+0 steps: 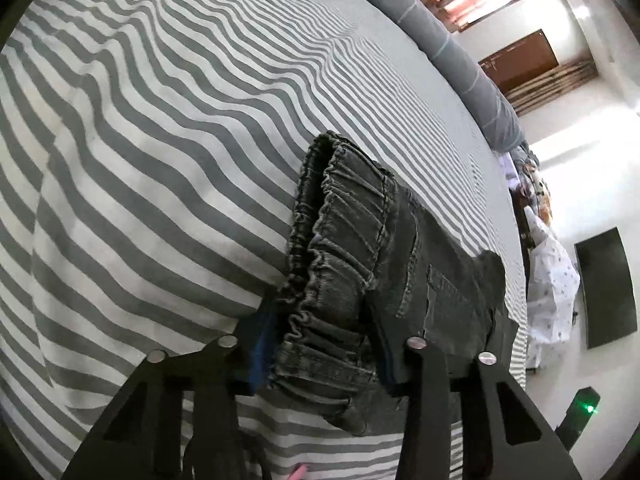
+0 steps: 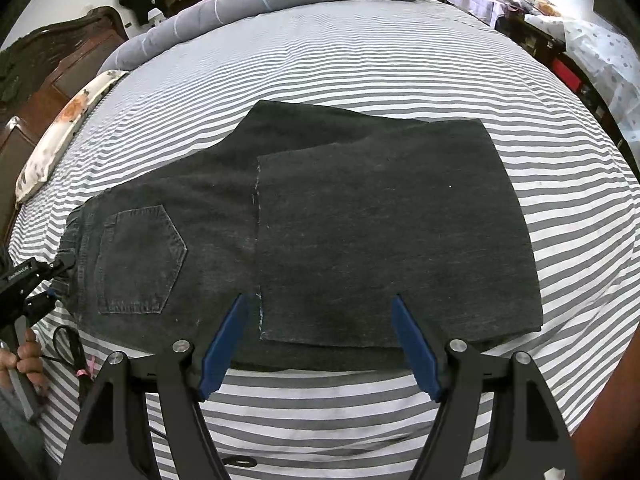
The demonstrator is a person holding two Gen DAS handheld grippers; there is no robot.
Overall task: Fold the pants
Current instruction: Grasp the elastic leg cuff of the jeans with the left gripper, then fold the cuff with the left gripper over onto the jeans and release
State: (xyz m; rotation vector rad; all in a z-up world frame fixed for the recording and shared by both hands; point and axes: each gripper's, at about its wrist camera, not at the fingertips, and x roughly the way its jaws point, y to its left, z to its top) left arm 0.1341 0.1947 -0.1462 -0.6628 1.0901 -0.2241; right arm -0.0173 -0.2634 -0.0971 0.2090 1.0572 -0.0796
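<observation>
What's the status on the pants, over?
Left gripper clamped on waistband. Right gripper open over pants, legs folded back. Bed clear ahead.

The waistband (image 1: 340,264) is seen close up by the left wrist view; the whole pants (image 2: 304,240) and striped bed (image 2: 360,60) are overlooked by the right.

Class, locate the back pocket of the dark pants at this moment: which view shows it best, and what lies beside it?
In the right wrist view, the back pocket sits on the pants at the left, just inside the waistband that the left gripper clamps.
</observation>
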